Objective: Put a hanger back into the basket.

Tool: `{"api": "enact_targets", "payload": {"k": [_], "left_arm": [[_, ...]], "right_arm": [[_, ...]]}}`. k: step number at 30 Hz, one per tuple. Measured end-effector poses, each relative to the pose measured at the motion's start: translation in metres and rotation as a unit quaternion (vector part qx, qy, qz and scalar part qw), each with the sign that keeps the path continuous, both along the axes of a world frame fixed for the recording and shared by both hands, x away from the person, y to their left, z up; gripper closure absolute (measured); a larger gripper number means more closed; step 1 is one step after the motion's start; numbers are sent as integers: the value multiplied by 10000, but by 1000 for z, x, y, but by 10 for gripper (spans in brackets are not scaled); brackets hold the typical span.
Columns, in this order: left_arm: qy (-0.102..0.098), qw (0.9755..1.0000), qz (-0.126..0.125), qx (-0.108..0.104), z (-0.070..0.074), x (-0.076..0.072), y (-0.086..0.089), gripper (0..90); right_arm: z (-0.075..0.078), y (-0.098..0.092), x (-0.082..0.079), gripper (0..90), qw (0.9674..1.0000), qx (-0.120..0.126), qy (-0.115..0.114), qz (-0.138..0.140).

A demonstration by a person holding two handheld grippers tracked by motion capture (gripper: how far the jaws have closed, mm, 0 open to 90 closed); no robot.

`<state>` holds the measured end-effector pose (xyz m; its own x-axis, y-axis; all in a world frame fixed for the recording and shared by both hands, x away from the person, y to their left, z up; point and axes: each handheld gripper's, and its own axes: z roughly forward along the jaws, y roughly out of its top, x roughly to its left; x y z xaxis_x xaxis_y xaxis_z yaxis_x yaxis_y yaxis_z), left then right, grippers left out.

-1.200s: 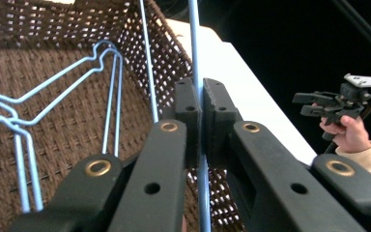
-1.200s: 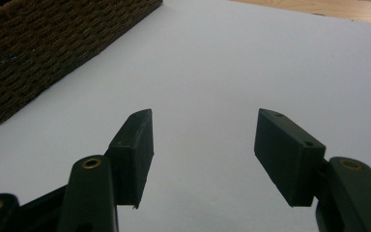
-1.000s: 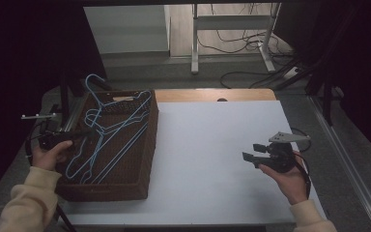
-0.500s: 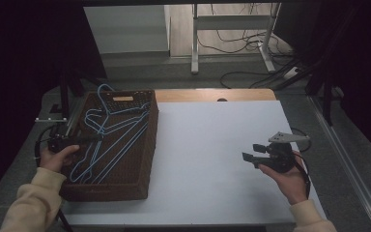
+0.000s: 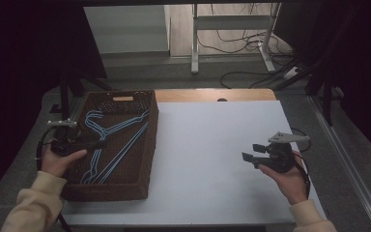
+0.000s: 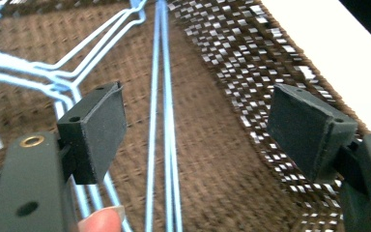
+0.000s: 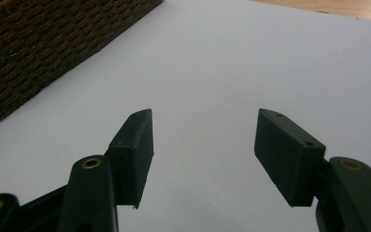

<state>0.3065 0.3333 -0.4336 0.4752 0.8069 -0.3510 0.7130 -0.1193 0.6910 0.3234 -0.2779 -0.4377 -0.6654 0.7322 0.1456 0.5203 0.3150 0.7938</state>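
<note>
Several light-blue wire hangers (image 5: 111,140) lie flat inside a brown woven basket (image 5: 150,145) on the left part of the table. My left gripper (image 5: 101,143) hovers over the basket's left side. Its jaws have just been opening and stand wide apart. In the left gripper view the left gripper (image 6: 198,125) has the hangers' wires (image 6: 166,145) running along the basket floor (image 6: 207,164) below the gap, and neither pad touches them. My right gripper (image 5: 249,152) is held above the white table at the right, open and with nothing in it; the right gripper (image 7: 203,145) faces bare tabletop.
The white tabletop (image 5: 207,145) stretches between the basket and my right hand. The basket's woven wall (image 7: 43,43) is at the upper left of the right gripper view. Beyond the table's far edge stand a metal stand (image 5: 232,29) and floor cables (image 5: 251,72).
The hangers, held up over the basket's far left rim a second ago, now lie down in the basket. My left gripper came lower and its jaws opened off them. My right hand stayed put.
</note>
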Motion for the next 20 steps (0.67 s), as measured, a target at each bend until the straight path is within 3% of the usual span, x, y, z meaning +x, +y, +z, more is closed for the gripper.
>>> {"api": "enact_targets", "payload": {"k": [3, 9, 14, 20], "left_arm": [[-274, 9995, -154, 93, 6, -12, -16, 216], [-585, 9963, -607, 139, 10, -28, -52, 207], [-721, 9941, -807, 99, 10, -34, -73, 207], [-777, 9933, -841, 138, 10, -36, -81, 208]], "right_arm": [[0, 0, 0, 382, 10000, -21, 6, 19], [-3, 0, -1, 331, 10000, -76, 15, 43], [-5, -1, -2, 282, 9999, -75, 57, 115], [-5, -3, -4, 251, 9999, -33, 58, 159]]}}
